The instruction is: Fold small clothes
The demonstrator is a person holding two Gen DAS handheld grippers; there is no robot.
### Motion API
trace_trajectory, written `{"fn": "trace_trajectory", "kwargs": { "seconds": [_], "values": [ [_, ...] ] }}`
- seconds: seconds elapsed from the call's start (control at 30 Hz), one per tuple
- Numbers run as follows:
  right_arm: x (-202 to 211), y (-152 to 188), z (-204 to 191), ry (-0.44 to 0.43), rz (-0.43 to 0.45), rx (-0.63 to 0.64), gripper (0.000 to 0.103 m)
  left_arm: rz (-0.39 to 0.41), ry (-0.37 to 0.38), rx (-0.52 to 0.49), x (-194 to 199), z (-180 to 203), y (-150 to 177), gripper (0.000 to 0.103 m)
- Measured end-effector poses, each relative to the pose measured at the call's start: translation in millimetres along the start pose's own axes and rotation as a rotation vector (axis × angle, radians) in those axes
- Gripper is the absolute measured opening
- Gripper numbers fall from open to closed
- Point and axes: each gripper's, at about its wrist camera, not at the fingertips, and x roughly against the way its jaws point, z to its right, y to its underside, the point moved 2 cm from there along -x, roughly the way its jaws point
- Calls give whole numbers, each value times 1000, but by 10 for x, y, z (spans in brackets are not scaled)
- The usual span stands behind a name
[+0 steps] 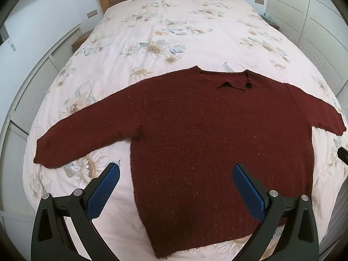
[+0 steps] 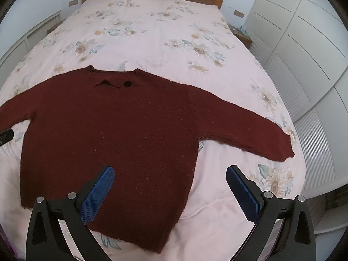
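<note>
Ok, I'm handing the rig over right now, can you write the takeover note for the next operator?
Left gripper: open, empty, hovering over the sweater's lower left part.
Right gripper: open, empty, over the sweater's lower right edge.
Dark red sweater: lies flat on the floral bedspread, neck toward the headboard, both sleeves spread out to the sides.
Done: sweater laid out flat.
Left: all folding. No fold made yet; probably bring the sleeves in first, then fold the body.
</note>
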Motion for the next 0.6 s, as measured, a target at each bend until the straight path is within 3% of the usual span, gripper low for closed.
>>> {"fn": "trace_trajectory", "kwargs": {
  "seconds": [0.6],
  "values": [
    [10,-17,-73,9,-7,42,103,-12,7,-14,-9,21,34,102]
  ]
}}
